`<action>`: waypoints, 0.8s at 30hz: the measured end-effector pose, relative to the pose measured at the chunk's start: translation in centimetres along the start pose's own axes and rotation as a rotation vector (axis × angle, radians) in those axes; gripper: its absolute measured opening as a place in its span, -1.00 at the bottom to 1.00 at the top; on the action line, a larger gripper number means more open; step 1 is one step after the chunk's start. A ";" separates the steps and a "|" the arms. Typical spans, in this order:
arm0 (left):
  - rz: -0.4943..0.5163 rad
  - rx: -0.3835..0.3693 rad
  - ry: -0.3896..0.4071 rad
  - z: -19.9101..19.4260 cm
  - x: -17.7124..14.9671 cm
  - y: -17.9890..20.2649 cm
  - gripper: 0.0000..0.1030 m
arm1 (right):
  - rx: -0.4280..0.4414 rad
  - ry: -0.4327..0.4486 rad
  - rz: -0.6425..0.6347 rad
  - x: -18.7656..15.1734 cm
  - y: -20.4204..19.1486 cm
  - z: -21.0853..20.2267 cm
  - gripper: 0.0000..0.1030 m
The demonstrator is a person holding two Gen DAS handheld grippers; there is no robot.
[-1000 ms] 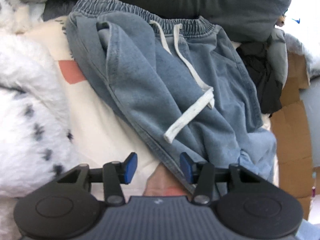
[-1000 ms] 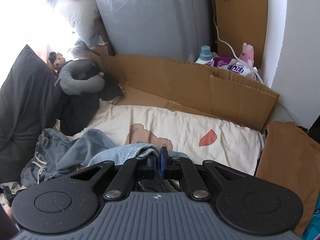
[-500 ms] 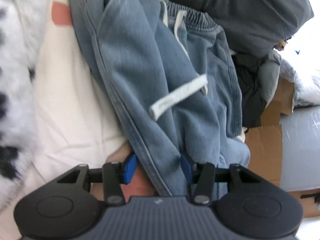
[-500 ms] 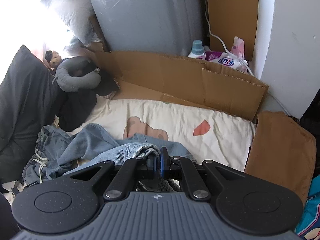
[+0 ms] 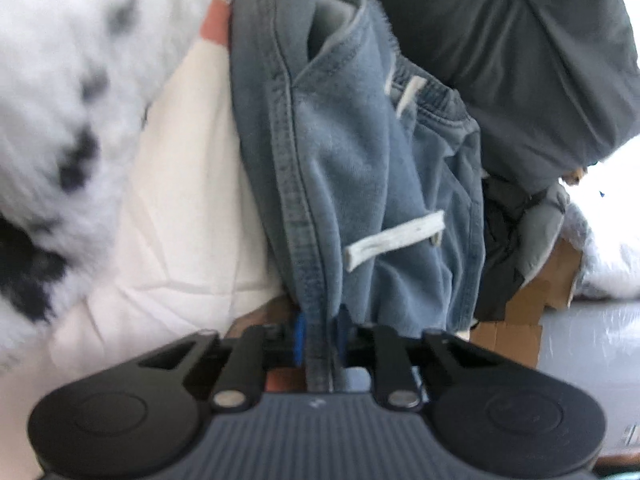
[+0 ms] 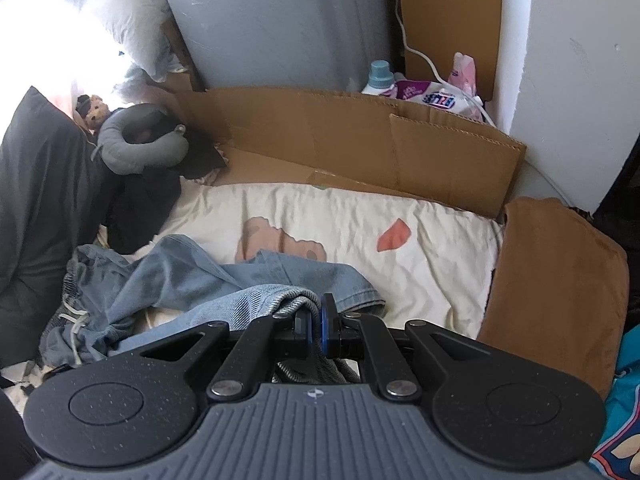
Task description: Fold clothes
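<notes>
Blue denim drawstring pants (image 5: pixel 360 160) lie crumpled on a cream sheet (image 5: pixel 192 220), with the waistband at the top and a white drawstring (image 5: pixel 394 236) across the front. My left gripper (image 5: pixel 320 332) sits low at the pants' side seam. Its jaws are closing, and the stitched seam runs between the blue pads, which pinch it. In the right wrist view the same pants (image 6: pixel 180 276) spread to the left. My right gripper (image 6: pixel 316 326) is shut on a bunched pant-leg end, whose fabric drapes over the left finger and hangs below it.
A fluffy white spotted blanket (image 5: pixel 60 100) lies left of the pants and a dark grey pillow (image 5: pixel 520 60) lies behind them. Cardboard sheets (image 6: pixel 360 140) line the far edge. A brown cushion (image 6: pixel 560 280) sits on the right, and a grey neck pillow (image 6: pixel 136 136) at the far left.
My left gripper rolled, sank toward the pants, and its jaws closed from wide apart onto the side seam. The right gripper stayed shut on the pant leg, barely shifting.
</notes>
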State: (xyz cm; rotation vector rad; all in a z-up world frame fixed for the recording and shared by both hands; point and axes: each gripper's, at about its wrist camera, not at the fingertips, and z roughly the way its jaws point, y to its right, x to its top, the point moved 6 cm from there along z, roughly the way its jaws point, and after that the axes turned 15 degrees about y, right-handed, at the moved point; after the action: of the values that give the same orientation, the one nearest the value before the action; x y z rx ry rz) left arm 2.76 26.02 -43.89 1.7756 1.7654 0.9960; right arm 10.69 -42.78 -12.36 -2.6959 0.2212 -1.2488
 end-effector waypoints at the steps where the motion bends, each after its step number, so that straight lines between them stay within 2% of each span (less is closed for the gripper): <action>1: 0.038 0.007 -0.005 -0.3 0.2 0.3 -0.71 | -0.006 -0.005 0.006 -0.3 0.3 0.1 -0.97; 3: 0.117 0.031 -0.016 -1.0 0.5 0.9 -0.72 | -0.019 -0.016 0.018 -1.0 1.0 0.4 -0.97; 9: 0.260 0.046 -0.040 -3.1 1.9 3.2 -0.72 | -0.048 -0.054 0.059 -3.8 3.1 0.6 -0.97; 14: 0.376 0.086 -0.071 -4.5 2.7 4.2 -0.72 | -0.075 -0.092 0.111 -6.8 4.9 0.4 -0.97; 17: 0.417 0.126 -0.079 -4.9 3.0 4.3 -0.72 | -0.092 -0.117 0.147 -9.0 6.0 0.3 -0.97; 24: 0.497 0.185 -0.108 -5.8 3.5 4.1 -0.73 | -0.140 -0.235 0.225 -15.1 8.3 0.5 -0.97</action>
State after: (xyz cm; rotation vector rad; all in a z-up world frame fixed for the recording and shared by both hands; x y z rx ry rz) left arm 0.90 28.06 -36.48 2.4102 1.4154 0.9133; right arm 0.83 -47.82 -25.62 -2.8056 0.5811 -0.8764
